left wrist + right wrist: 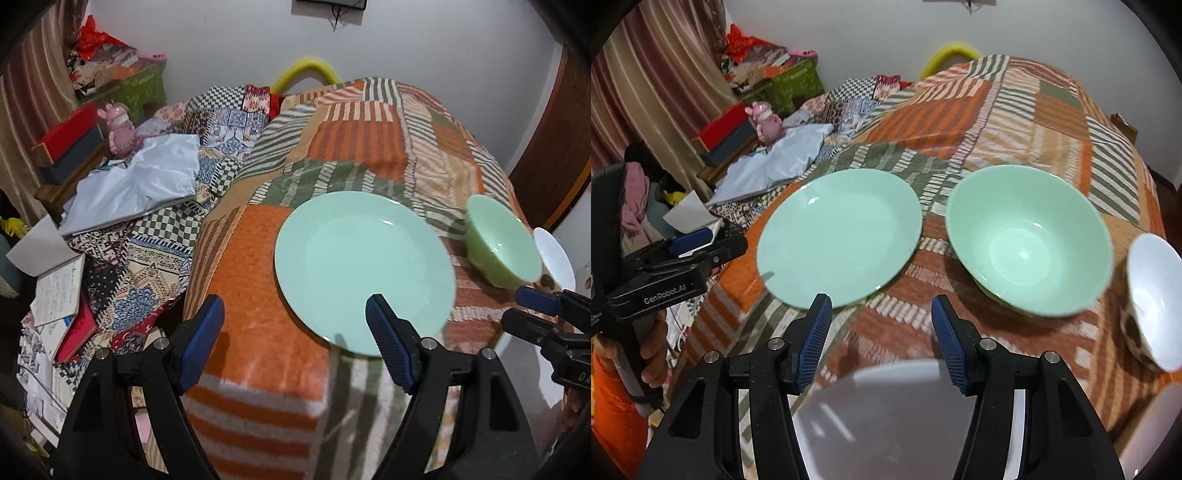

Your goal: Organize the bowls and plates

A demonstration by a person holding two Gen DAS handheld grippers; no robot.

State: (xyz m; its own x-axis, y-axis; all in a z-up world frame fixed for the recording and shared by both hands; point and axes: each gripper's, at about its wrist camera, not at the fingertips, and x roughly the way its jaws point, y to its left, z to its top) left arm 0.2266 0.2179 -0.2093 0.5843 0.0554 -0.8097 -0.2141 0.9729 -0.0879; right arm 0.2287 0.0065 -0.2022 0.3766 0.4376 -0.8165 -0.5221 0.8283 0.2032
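Observation:
On the patchwork-covered table (247, 266) a pale green plate (364, 271) lies near the front left corner. A green bowl (500, 243) and a white bowl (554, 258) stand to its right. My left gripper (295, 310) hovers open at the plate's near rim, its right finger overlapping the rim in the view, with nothing gripped. In the right wrist view the green plate (838, 236), green bowl (1030, 240) and white bowl (1156, 299) sit in a row. A white plate (897, 413) lies right under my open, empty right gripper (881, 310).
Left of the table is a lower surface with a patterned quilt (155, 251), grey-blue cloth (140, 184), books (59, 291), a pink figurine (120, 127) and a red box (70, 129). A yellow tube (306, 70) arches behind the table. A wooden door (554, 147) stands at the right.

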